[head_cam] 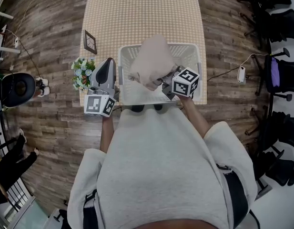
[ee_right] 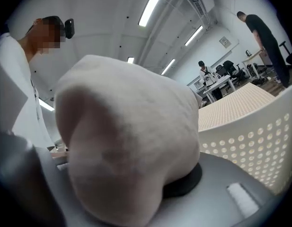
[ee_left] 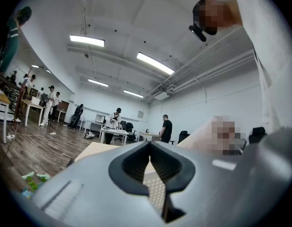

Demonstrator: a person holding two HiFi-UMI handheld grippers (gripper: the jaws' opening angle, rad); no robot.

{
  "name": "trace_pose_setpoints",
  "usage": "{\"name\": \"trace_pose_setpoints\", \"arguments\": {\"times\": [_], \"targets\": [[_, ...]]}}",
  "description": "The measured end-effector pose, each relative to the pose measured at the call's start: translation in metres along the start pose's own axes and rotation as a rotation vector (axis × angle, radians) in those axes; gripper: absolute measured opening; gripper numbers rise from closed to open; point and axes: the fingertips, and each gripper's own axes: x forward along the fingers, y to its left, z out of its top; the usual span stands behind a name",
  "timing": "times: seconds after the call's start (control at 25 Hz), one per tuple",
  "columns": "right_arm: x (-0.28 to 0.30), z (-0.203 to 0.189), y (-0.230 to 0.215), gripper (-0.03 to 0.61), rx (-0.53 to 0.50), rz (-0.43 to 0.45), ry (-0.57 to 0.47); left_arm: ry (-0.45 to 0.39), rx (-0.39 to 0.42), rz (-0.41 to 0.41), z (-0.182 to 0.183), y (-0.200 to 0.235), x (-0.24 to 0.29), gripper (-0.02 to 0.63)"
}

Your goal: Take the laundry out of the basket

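Table (head_cam: 137,13) under a beige checked cloth, seen from above in the head view, on a wood-plank floor. The white perforated laundry basket (head_cam: 124,56) stands at the table's near edge, directly in front of the person, whose grey sweatshirt (head_cam: 161,166) fills the lower frame.

The laundry, a pale beige garment (head_cam: 151,61), is bunched into a rounded mass above the basket's interior, over its near half. Its lower end hangs by the near rim.

The right gripper (head_cam: 163,80) reaches in from the basket's near right side and is clamped on the garment. In the right gripper view the cloth (ee_right: 127,145) sits between the jaws and bulges over them. It hides the fingertips, and only one dark pad (ee_right: 190,181) shows under its edge. The basket's perforated wall (ee_right: 250,145) lies to the right of the cloth.

The left gripper (head_cam: 107,63) is held just outside the basket's left wall, apart from the garment. In the left gripper view its jaws (ee_left: 149,143) meet at the tips with nothing between them, and only checked cloth shows through the slit behind.

A small framed clock (head_cam: 90,42) lies near the table's left edge. A bunch of flowers (head_cam: 83,73) sits at the near left corner, beside the left gripper.
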Motion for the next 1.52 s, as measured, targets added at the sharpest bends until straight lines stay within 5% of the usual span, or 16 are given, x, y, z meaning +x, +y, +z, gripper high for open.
{"name": "trace_pose_setpoints", "arguments": {"times": [0.76,1.16,1.52], "targets": [[-0.06,0.038,0.06,0.178,-0.169,-0.028,-0.162,-0.038,0.053,-0.049,0.014,-0.076,-0.056,0.009],[-0.068,-0.011,0.18,0.178,-0.286,-0.126,-0.198,-0.041,0.012,-0.155,0.004,-0.09,-0.173,0.009],[-0.098,-0.065,0.247,0.178,-0.265,-0.196,-0.196,-0.043,-0.012,-0.199,0.002,-0.114,-0.245,0.009]]}}
